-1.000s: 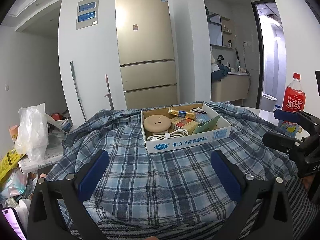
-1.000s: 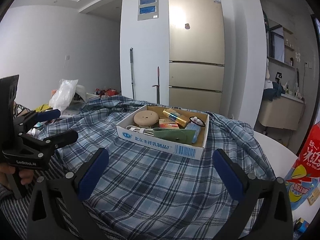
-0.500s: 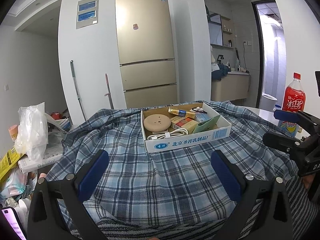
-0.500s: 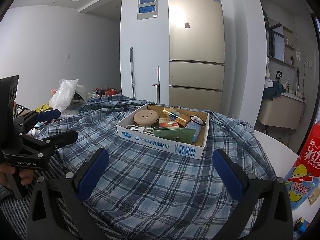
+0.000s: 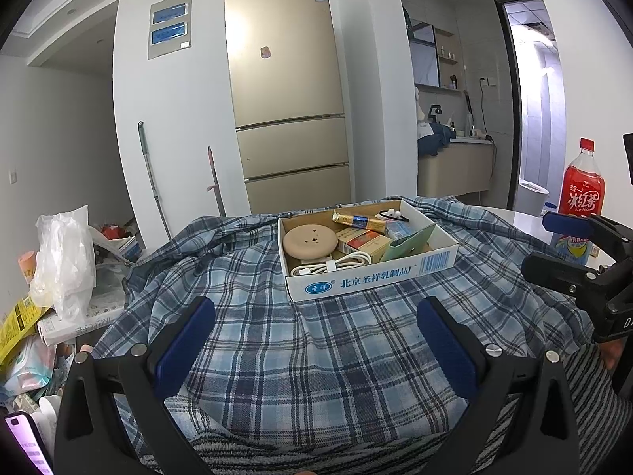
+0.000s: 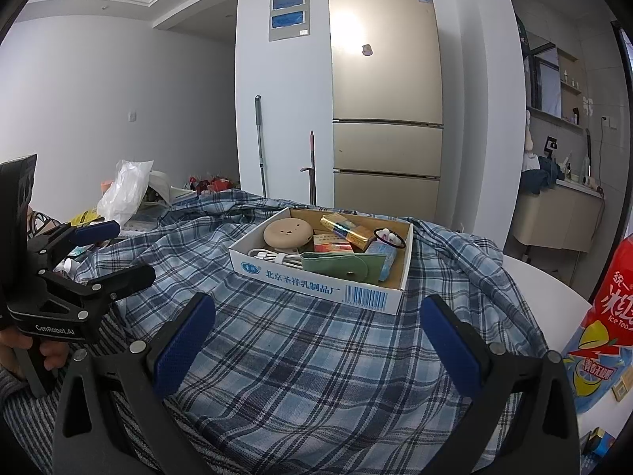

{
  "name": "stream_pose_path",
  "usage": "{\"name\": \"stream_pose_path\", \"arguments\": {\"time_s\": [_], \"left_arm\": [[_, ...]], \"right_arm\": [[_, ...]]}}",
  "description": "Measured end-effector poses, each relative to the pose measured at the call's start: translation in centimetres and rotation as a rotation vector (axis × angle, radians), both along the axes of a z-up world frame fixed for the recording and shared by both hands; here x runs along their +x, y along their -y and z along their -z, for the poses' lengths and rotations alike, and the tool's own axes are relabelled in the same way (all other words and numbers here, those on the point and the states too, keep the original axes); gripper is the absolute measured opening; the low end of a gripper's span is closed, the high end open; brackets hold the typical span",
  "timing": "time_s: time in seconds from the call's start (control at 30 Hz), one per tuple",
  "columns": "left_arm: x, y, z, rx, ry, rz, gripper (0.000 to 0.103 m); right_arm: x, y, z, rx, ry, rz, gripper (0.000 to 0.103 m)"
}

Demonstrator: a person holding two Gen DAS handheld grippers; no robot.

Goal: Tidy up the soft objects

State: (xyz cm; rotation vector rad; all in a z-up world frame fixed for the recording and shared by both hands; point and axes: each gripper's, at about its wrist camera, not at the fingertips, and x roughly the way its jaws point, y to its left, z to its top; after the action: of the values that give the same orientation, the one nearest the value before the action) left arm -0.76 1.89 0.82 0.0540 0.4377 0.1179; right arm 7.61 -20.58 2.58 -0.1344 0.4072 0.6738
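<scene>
A blue plaid shirt lies spread over the table, also in the right wrist view. A shallow cardboard box of small items sits on its far part, also seen in the right wrist view. A grey striped cloth lies under the shirt's near edge. My left gripper is open and empty above the shirt's near part. My right gripper is open and empty above the shirt, to the right of the left one. Each gripper shows in the other's view.
A red iced-tea bottle stands at the table's right edge, close in the right wrist view. A plastic bag and cluttered packets lie to the left. A fridge stands behind.
</scene>
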Motion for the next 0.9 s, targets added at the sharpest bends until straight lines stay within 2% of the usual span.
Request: {"name": "stream_pose_path", "arguments": {"time_s": [0.9], "left_arm": [[0.30,0.13,0.38,0.017,-0.025,0.003,0.103]], "right_arm": [[-0.40,-0.71,-0.05,-0.014,-0.009,0.000,0.103]]}}
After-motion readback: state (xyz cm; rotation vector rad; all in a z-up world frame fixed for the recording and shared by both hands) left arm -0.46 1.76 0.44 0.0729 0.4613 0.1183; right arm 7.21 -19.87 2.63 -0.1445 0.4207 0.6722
